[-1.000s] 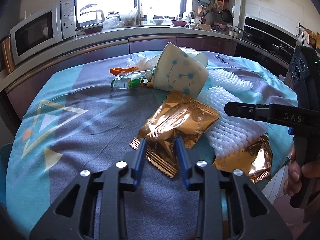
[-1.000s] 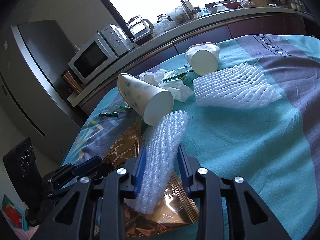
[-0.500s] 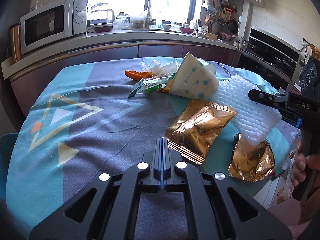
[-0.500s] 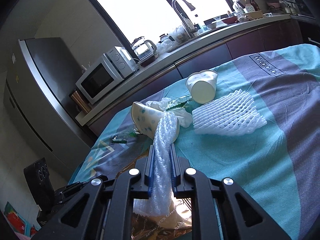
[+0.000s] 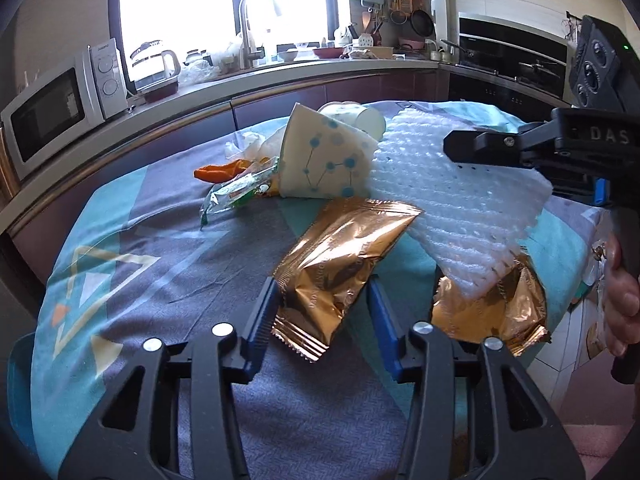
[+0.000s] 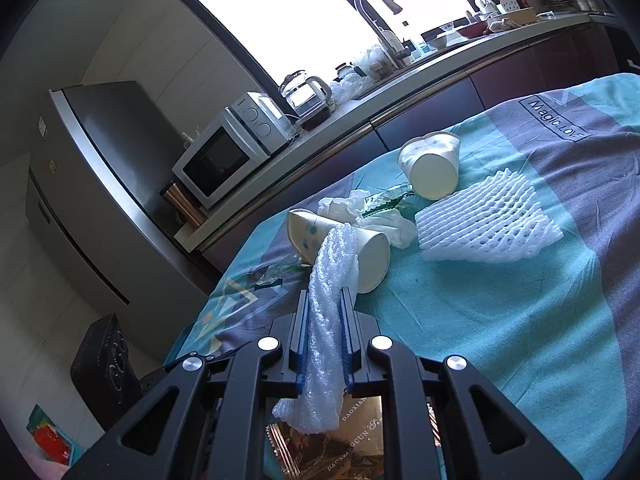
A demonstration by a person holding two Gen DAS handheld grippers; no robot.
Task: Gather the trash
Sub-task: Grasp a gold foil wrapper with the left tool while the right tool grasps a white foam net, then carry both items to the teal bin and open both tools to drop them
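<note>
On the patterned tablecloth (image 5: 120, 288) lies a gold foil wrapper (image 5: 344, 256). Its near end sits between the blue pads of my left gripper (image 5: 320, 316). The jaws are opening and the pads do not press on it. My right gripper (image 6: 324, 320) is shut on a white foam net (image 6: 332, 276) and holds it off the table. From the left wrist view the right gripper (image 5: 460, 146) comes in from the right with the foam net (image 5: 460, 208) hanging over a second gold wrapper (image 5: 492, 312).
A dotted paper cup (image 5: 324, 160) lies tipped behind the wrappers, with a green wrapper (image 5: 236, 196) and an orange scrap (image 5: 218, 172) beside it. Farther back lie another cup (image 6: 432, 168), crumpled tissue (image 6: 384, 224) and a second foam net (image 6: 488, 220). A counter with a microwave (image 5: 52, 112) runs behind.
My left gripper shut on nothing, then opened again around the gold wrapper's near end. The right gripper closed on the foam net and raised it off the table.
</note>
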